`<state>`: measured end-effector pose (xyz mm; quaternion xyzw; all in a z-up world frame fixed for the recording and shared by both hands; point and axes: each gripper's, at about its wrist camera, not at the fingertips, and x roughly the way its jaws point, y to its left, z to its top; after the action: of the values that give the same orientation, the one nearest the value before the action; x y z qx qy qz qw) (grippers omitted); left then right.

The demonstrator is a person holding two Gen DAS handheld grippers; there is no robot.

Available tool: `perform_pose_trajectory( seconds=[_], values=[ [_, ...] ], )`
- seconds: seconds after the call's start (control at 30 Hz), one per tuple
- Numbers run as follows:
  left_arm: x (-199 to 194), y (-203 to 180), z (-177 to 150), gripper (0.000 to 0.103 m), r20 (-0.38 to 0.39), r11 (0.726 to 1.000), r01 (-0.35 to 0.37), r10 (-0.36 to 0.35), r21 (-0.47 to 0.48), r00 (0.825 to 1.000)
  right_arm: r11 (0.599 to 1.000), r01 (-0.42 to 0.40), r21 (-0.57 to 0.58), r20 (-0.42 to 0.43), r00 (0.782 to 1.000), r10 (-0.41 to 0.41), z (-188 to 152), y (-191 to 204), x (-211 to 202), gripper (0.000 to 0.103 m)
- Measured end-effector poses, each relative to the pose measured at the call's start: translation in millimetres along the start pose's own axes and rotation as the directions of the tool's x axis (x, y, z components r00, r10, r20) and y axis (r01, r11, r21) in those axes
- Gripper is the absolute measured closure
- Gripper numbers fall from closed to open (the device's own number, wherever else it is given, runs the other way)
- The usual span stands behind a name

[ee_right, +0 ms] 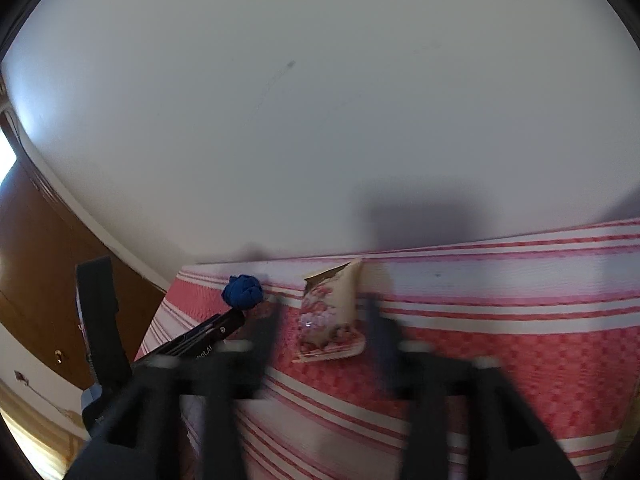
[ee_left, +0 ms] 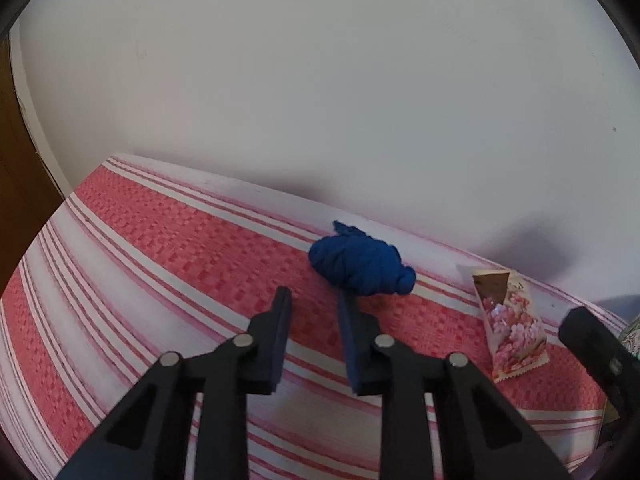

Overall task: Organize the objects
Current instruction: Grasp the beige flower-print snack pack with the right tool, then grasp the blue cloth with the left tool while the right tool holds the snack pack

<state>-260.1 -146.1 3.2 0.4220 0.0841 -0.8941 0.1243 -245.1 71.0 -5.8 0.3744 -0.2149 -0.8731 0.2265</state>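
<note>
The striped cloth (ee_left: 168, 248) ends at the wall (ee_left: 320, 80) just beyond the fingertips; to the left of the left gripper (ee_left: 314, 300) it runs bare to its corner beside a brown door (ee_right: 36, 248).

The left gripper tilts down toward the cloth, its 2 fingers spread with nothing between them. The blue bundle (ee_left: 360, 266) lies just past its right fingertip, close to the wall.

The right gripper (ee_right: 324, 312), blurred, points at the wall, fingers apart and holding nothing. The floral packet (ee_right: 330, 318) lies on the cloth between its fingertips; whether they touch it cannot be told. The packet's top is torn open; contents unseen.
</note>
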Motion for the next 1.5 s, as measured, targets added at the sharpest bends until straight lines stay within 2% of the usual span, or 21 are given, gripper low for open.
perform_pose_trajectory(
  seconds=[0.03,0.1,0.17,0.2,0.23,0.33,0.4,0.43,0.47,0.6,0.73,0.83,0.97,1.03,1.1,1.17,1.23,1.37,1.47,1.5],
  values=[
    [0.3,-1.5,0.2,0.080,-0.001,1.000,-0.007,0.007,0.008,1.000,1.000,0.007,-0.013,-0.001,1.000,-0.007,0.6,3.3,0.7,0.023],
    [0.9,-3.6,0.8,0.070,-0.002,1.000,-0.019,0.019,0.022,1.000,0.998,0.040,-0.047,-0.007,0.999,-0.041,2.8,11.8,7.4,0.023],
    [3.8,-0.7,3.6,0.031,-0.007,0.998,-0.050,0.050,0.029,0.999,0.993,0.089,-0.084,-0.050,0.994,-0.093,6.4,13.0,13.0,0.023],
    [5.6,3.9,5.2,0.025,-0.014,0.998,-0.057,0.058,0.027,0.998,0.989,0.100,-0.107,-0.071,0.992,-0.108,6.9,11.4,14.2,0.023],
    [8.0,9.8,7.4,0.021,-0.022,0.999,-0.049,0.049,0.017,0.999,0.985,0.113,-0.130,-0.090,0.988,-0.125,4.9,21.8,33.7,0.023],
    [7.4,31.8,5.2,0.018,-0.026,0.998,-0.049,0.048,-0.040,0.999,0.953,0.170,-0.249,-0.083,0.977,-0.196,2.3,39.8,48.1,0.025],
    [6.7,37.4,5.9,0.015,-0.024,0.996,-0.044,0.042,-0.072,0.999,0.937,0.199,-0.286,-0.093,0.968,-0.233,1.3,42.5,53.2,0.045],
    [5.9,37.2,6.0,0.015,-0.021,0.997,-0.034,0.032,-0.074,0.999,0.917,0.248,-0.312,-0.081,0.955,-0.285,0.9,42.4,54.0,0.062],
    [4.9,35.7,5.9,0.015,-0.019,0.997,-0.029,0.027,-0.071,0.999,0.907,0.268,-0.325,-0.073,0.949,-0.306,1.0,41.6,54.2,0.062],
    [-2.6,22.9,7.2,0.007,0.024,0.999,-0.025,0.026,-0.030,0.999,0.910,0.280,-0.305,-0.062,0.948,-0.312,2.4,30.8,47.8,0.063],
    [-6.7,0.4,17.0,0.006,0.068,0.999,-0.032,0.031,0.016,0.997,0.950,0.249,-0.188,0.055,0.968,-0.243,8.6,13.7,16.9,0.063],
    [4.3,-9.6,25.7,0.005,0.055,0.998,-0.054,0.051,0.040,0.997,0.951,0.268,-0.154,0.140,0.959,-0.247,10.4,6.9,2.2,0.063],
    [24.9,-17.4,26.3,0.013,-0.049,0.998,-0.037,0.040,0.060,0.998,0.958,0.257,-0.125,0.147,0.960,-0.238,9.9,-2.6,-2.4,0.063],
    [24.3,-15.6,25.8,0.019,-0.049,0.999,-0.010,0.012,0.039,0.999,0.959,0.255,-0.125,0.130,0.962,-0.239,8.7,-3.7,2.1,0.063],
    [21.6,-18.0,24.9,0.030,-0.039,0.999,0.004,-0.002,0.053,0.999,0.960,0.254,-0.119,0.126,0.963,-0.239,6.7,1.7,11.2,0.063],
    [17.8,-23.0,23.5,0.065,-0.025,0.996,0.026,-0.024,0.081,0.999,0.959,0.255,-0.119,0.132,0.962,-0.239,5.6,0.9,10.0,0.063],
    [15.4,-26.6,22.1,0.084,-0.022,0.993,0.056,-0.054,0.103,0.998,0.959,0.256,-0.118,0.147,0.960,-0.238,4.9,0.0,7.2,0.063],
    [15.0,-14.8,22.6,0.092,-0.025,0.988,0.146,-0.145,0.054,0.989,0.959,0.259,-0.115,0.167,0.957,-0.238,2.7,2.7,8.8,0.063],
    [17.6,5.7,22.4,0.097,-0.028,0.958,0.285,-0.286,-0.038,0.958,0.960,0.262,-0.102,0.176,0.954,-0.241,2.1,1.1,11.0,0.063],
    [18.5,11.4,22.1,0.097,-0.026,0.949,0.309,-0.312,-0.064,0.950,0.960,0.261,-0.098,0.179,0.954,-0.241,2.6,-2.4,9.0,0.063]
  ],
)
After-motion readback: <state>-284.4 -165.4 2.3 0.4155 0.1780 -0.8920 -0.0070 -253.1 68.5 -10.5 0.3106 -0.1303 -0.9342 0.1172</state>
